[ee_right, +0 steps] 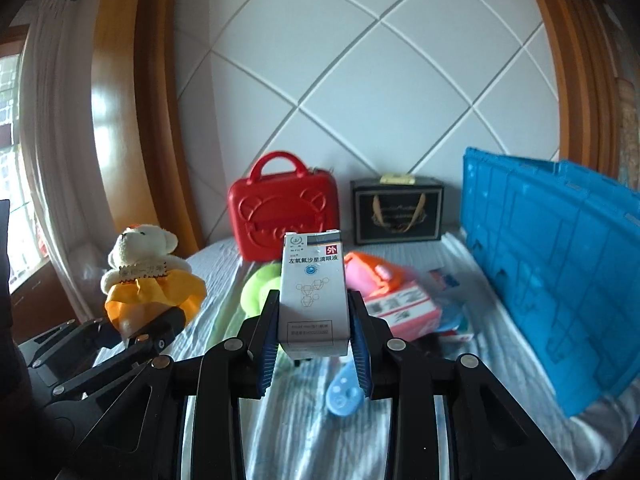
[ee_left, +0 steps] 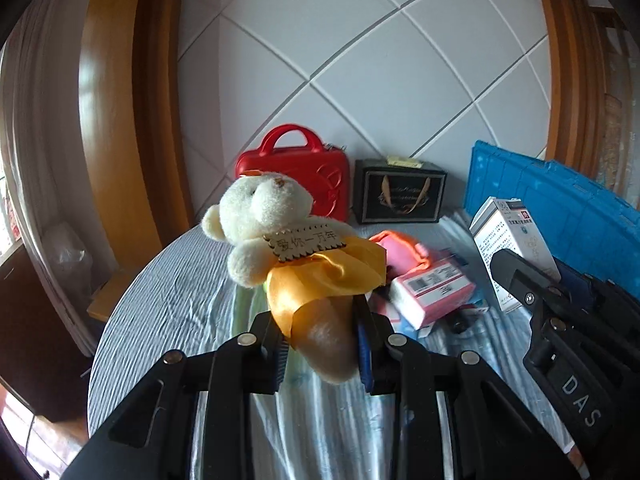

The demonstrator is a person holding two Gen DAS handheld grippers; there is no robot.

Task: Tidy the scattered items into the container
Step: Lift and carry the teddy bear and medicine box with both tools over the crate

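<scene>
My left gripper (ee_left: pixel 322 328) is shut on the leg of a cream teddy bear (ee_left: pixel 280 224) in a yellow satin dress, held up above the bed. The same bear (ee_right: pixel 148 268) and left gripper (ee_right: pixel 154 330) show at the left of the right wrist view. My right gripper (ee_right: pixel 314 324) is shut on a white medicine box (ee_right: pixel 314 292) standing upright between its blue pads. That box (ee_left: pixel 508 240) shows at the right of the left wrist view, with the right gripper's fingers (ee_left: pixel 524 280) below it. A blue crate (ee_right: pixel 560 256) stands on the bed at the right.
On the striped bedsheet (ee_left: pixel 168 292) lie a pink tissue pack (ee_left: pixel 432 292), an orange-pink pouch (ee_right: pixel 374 274), a green plush (ee_right: pixel 260 284) and a light blue plastic piece (ee_right: pixel 344 392). A red case (ee_right: pixel 282 208) and a black gift box (ee_right: pixel 398 210) stand against the white quilted headboard.
</scene>
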